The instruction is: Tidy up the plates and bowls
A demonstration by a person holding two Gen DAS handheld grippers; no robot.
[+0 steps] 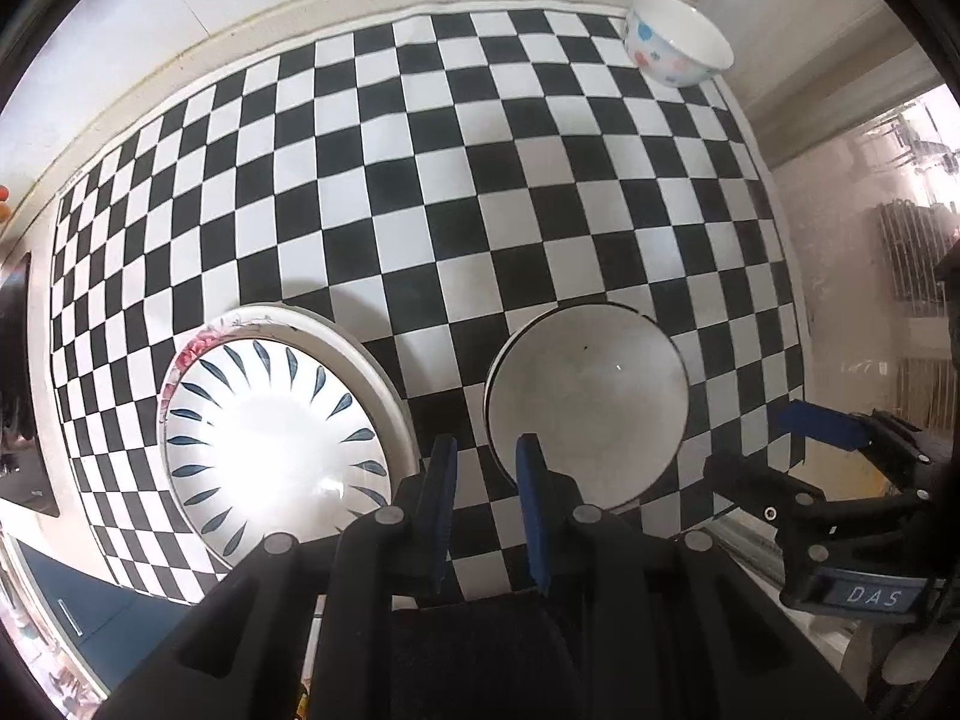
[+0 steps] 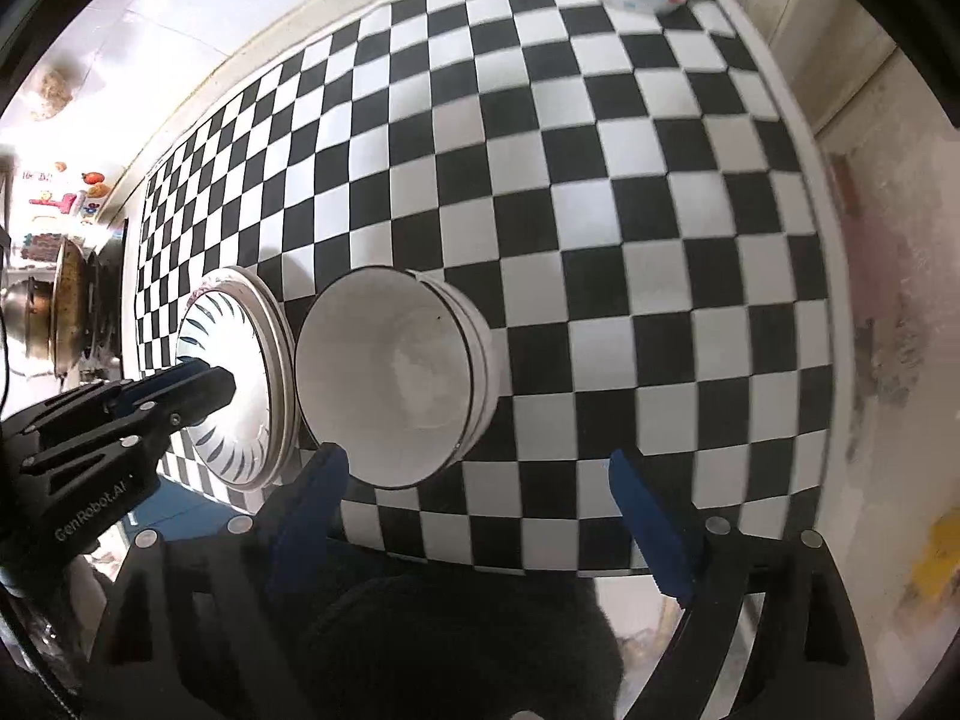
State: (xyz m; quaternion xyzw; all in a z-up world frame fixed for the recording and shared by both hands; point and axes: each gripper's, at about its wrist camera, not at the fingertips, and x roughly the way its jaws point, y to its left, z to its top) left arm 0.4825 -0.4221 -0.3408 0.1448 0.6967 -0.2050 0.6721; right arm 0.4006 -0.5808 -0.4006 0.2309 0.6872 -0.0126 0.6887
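Nearest me, my left tool [image 1: 483,480] hangs over the front edge of the checkered counter [image 1: 420,192], its blue fingers drawn close with only a narrow gap, and nothing is between them. My right tool [image 2: 480,516] is spread wide and holds nothing either; its left finger sits just in front of the near rim of the stacked white bowls [image 2: 390,372].

I judge the sorting well along: the plates [image 1: 270,432] are piled in one stack at my left, a blue-leaf plate on top with a floral rim showing under it, and the black-rimmed bowls are nested right beside them, the two stacks nearly touching in the right wrist view. From the left wrist view the bowl stack lies just ahead and to the right of my left tool, the plates just ahead and to the left.

What seems left is the spotted bowl [image 1: 678,42] far off in the back right corner, well apart from both tools. The next move, as I see it, calls for a long reach with the already wide right tool, closing on that bowl's rim and carrying it to the nested stack.
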